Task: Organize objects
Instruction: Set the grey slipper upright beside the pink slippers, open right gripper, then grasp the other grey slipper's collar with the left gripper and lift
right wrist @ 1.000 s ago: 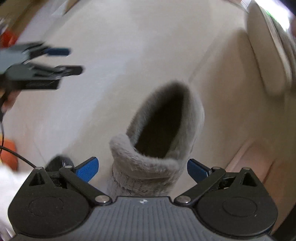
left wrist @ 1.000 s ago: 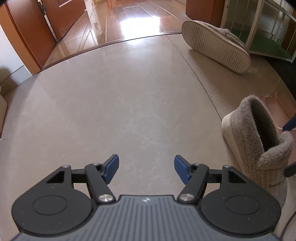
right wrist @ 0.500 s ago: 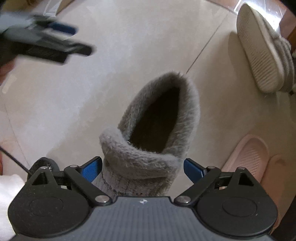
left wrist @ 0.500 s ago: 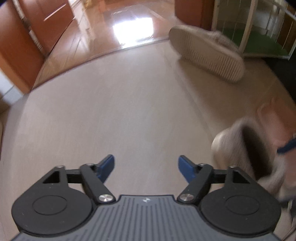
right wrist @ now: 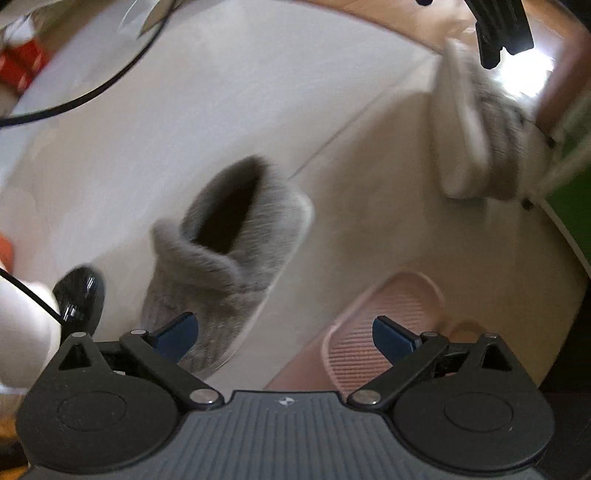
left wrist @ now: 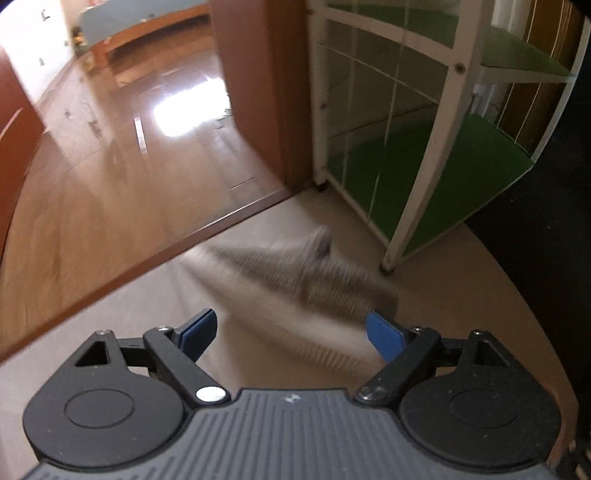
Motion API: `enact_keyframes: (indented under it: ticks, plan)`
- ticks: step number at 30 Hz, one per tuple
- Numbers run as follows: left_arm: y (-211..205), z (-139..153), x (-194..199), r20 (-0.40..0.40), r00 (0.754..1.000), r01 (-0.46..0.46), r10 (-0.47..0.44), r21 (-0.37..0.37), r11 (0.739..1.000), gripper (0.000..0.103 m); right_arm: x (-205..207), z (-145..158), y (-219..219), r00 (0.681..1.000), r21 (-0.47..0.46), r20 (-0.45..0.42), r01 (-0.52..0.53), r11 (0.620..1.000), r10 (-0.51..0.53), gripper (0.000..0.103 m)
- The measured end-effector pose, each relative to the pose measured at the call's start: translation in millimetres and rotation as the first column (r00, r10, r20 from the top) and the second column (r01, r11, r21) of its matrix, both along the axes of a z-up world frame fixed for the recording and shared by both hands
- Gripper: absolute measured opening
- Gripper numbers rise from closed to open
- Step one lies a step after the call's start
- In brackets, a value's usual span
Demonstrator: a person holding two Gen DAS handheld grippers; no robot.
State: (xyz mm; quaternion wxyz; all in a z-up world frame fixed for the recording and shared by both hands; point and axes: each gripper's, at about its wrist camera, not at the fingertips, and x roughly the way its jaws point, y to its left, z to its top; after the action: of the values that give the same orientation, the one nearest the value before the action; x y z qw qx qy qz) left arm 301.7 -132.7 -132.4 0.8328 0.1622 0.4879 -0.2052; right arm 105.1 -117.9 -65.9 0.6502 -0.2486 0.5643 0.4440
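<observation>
A grey fuzzy slipper (right wrist: 229, 254) stands upright on the pale floor, just ahead and left of my open right gripper (right wrist: 286, 332); its heel is by my left finger (right wrist: 177, 330). A second grey slipper (right wrist: 476, 136) lies on its side near the shelf; in the left wrist view it (left wrist: 299, 273) is blurred, just ahead of my open, empty left gripper (left wrist: 291, 330). The left gripper (right wrist: 498, 33) shows above that slipper in the right wrist view.
A white-framed shelf with green boards (left wrist: 436, 147) stands at the right, beside a brown door panel (left wrist: 258, 85). A pink slipper (right wrist: 380, 328) lies under my right gripper. A black cable (right wrist: 92, 88) crosses the floor at the left. Glossy wood floor (left wrist: 110, 155) lies beyond.
My left gripper has swung right and forward to the slipper lying on its side by the shelf. My right gripper has drawn back and right from the upright slipper.
</observation>
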Motion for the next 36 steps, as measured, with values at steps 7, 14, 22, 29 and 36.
enact_keyframes:
  ticks: [7,14,22,29,36]
  plan:
    - [-78.7,-45.4,58.6,0.014,0.999,0.046,-0.050,0.210,0.977,0.076,23.2,11.7,-37.0,0.988,0.126,-0.022,0.152,0.980,-0.150,0.102]
    - [-90.7,-83.6,81.5,-0.058,0.998,0.045,-0.030,0.265,0.963,0.073,23.2,4.6,-56.0,0.988,0.129,-0.040,0.153,0.980,-0.149,0.103]
    - [-105.1,-114.8,87.3,-0.027,0.997,0.076,-0.071,0.402,0.912,0.053,30.0,-12.0,-77.0,0.974,0.092,-0.080,0.217,0.972,-0.210,0.103]
    - [-96.1,-104.7,73.8,-0.001,0.991,0.121,-0.132,0.404,0.907,0.039,29.1,-11.7,-79.7,0.973,0.099,-0.090,0.222,0.970,-0.214,0.103]
    - [-80.3,-101.0,58.7,-0.001,0.984,0.161,-0.180,0.456,0.876,0.037,29.1,-14.1,-78.8,0.970,0.091,-0.104,0.230,0.969,-0.220,0.103]
